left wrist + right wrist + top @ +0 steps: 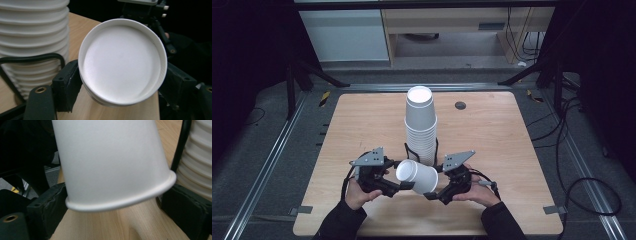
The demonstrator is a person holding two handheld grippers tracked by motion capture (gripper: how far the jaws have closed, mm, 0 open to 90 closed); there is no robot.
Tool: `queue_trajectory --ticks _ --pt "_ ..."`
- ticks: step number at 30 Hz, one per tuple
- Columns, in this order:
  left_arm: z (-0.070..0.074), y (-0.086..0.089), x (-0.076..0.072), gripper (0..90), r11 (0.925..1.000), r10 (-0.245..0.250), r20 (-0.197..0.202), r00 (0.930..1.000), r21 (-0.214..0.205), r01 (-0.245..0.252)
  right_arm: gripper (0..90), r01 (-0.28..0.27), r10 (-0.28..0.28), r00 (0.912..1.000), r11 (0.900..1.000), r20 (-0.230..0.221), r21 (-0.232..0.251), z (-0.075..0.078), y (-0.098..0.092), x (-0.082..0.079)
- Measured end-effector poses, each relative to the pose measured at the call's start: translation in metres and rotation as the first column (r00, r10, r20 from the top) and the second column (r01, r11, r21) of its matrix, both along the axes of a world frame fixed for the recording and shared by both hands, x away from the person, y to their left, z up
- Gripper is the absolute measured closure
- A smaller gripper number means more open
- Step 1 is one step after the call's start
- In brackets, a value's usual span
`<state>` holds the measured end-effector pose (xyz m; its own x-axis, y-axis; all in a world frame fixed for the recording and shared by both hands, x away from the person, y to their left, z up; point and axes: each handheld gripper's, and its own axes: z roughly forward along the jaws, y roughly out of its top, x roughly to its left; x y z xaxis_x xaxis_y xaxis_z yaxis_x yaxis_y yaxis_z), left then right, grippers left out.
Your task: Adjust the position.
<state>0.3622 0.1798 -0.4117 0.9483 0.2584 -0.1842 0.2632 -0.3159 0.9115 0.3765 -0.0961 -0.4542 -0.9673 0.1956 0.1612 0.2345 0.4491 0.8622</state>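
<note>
Two hands come in at the bottom of the high view, and each one holds a gripper: the left gripper [404,186] and the right gripper [430,194]. One white cup [417,176] lies on its side between them, just above the table [362,125]. Behind it stands one tall stack [421,127] of the same white cups, upside down, with about a dozen rims showing. The cup is plain white paper, wide at the rim and narrow at the bottom. Its bottom end points to the left gripper and its rim end to the right gripper. The left gripper view looks straight at the cup's round flat bottom [122,62], and the black jaws are clamped on both sides of it. The right gripper view shows the smooth side and the rolled rim [120,202] instead, with a jaw at each side of the rim. Whether those jaws press on it cannot be told.
</note>
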Motion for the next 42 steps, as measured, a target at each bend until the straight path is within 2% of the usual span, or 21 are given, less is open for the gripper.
queue_trajectory --ticks 5,14,22,27,31,33,40,42 --pt "-0.002 -0.008 -0.003 24.0 0.9995 -0.031 -0.009 0.9995 0.002 0.031 5.6 -0.034 0.034 0.9994 0.9993 -0.007 0.016 0.0 0.002 -0.002" --pt "-0.007 -0.017 -0.004 24.2 0.9985 -0.054 -0.024 0.9982 0.004 0.054 7.1 -0.067 0.067 0.9977 0.9978 -0.008 0.004 -0.004 0.009 -0.004" --pt "-0.008 -0.018 -0.004 23.9 0.9984 -0.055 -0.023 0.9982 0.009 0.056 9.4 -0.071 0.071 0.9974 0.9974 -0.012 -0.01 -0.004 0.008 -0.003" --pt "-0.006 -0.018 -0.005 23.4 0.9992 -0.037 -0.003 0.9993 0.013 0.037 10.0 -0.064 0.064 0.9978 0.9979 -0.017 -0.006 -0.003 0.007 -0.002" --pt "-0.004 -0.018 -0.007 19.3 0.999 -0.015 0.019 0.9997 0.043 0.014 10.1 -0.067 0.067 0.9976 0.9978 -0.017 -0.002 -0.002 0.006 -0.002" --pt "-0.001 -0.016 -0.007 16.6 0.9988 -0.006 0.03 0.9995 0.048 0.005 10.2 -0.063 0.063 0.998 0.998 -0.008 -0.007 0.001 0.004 -0.002" --pt "0.002 -0.007 -0.006 15.5 0.9975 0.013 0.034 0.9993 0.069 -0.015 10.6 -0.029 0.031 0.9986 0.999 0.044 -0.034 0.017 -0.009 -0.002" --pt "0.001 -0.005 -0.004 14.8 0.9954 0.02 0.029 0.9994 0.093 -0.023 10.6 -0.019 0.024 0.9976 0.9968 0.065 -0.078 0.025 -0.01 0.0"
